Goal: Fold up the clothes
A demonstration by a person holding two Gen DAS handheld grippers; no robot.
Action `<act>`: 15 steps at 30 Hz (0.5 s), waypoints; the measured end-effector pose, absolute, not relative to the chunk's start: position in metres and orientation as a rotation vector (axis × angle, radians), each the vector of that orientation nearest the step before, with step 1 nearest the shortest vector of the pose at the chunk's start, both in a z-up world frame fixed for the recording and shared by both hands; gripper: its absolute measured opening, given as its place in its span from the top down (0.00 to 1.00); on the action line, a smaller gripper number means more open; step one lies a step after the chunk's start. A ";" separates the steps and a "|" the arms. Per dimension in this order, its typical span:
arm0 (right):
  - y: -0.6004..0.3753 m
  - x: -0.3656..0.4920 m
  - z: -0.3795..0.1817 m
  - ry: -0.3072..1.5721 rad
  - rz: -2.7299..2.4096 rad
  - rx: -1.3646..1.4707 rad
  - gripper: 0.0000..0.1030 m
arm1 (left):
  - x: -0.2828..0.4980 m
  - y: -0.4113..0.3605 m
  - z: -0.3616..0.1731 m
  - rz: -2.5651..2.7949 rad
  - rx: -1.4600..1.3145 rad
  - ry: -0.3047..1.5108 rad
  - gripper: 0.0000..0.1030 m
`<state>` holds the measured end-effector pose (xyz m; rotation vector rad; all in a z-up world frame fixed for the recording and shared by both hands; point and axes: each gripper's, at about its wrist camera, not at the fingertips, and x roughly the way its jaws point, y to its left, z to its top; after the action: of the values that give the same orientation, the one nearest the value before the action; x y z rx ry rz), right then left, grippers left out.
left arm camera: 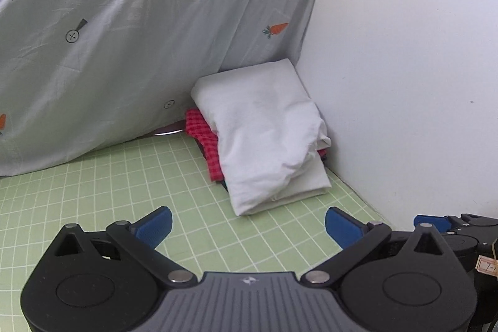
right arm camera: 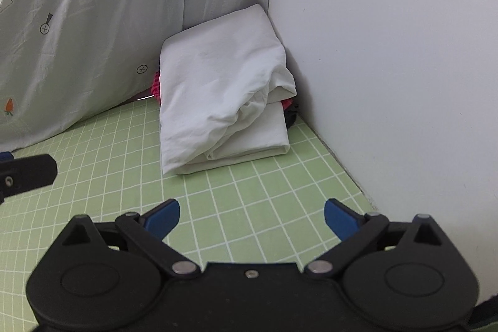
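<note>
Where white garment (left arm camera: 264, 133) covers stack, red checked cloth (left arm camera: 204, 133) peeks out.

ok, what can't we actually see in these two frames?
- Red checked garment: mostly buried under the folded white garment in both views.
- Dark item at the pile's wall side: only a sliver, unidentifiable.
- Metal rim: carrot-print sheet covers the rest.
- Sheet lettering, left wrist view: cut off by the edge.

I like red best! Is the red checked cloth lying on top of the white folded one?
No, the red checked cloth lies underneath the white folded garment, with only its edge peeking out at the side.
</note>
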<state>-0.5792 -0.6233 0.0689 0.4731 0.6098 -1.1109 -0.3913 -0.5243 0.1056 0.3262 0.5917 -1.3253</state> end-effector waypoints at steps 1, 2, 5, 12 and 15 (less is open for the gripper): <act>-0.619 -0.581 0.069 0.615 -1.093 0.484 0.03 | -0.395 -0.521 0.106 -1.332 0.330 0.588 0.00; -0.615 -0.584 0.068 0.621 -1.075 0.495 0.07 | -0.398 -0.518 0.107 -1.337 0.335 0.580 0.00; -0.601 -0.590 0.068 0.614 -1.066 0.516 0.09 | -0.406 -0.508 0.109 -1.360 0.346 0.562 0.00; -0.586 -0.592 0.070 0.594 -1.072 0.516 0.09 | -0.411 -0.497 0.114 -1.379 0.358 0.538 0.00; -0.582 -0.591 0.073 0.581 -1.077 0.503 0.09 | -0.409 -0.495 0.116 -1.379 0.349 0.532 0.00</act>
<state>-0.5915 -0.5824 0.0731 0.5032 0.5806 -1.0769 -0.4093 -0.4949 0.1158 0.3485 0.5317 -1.3791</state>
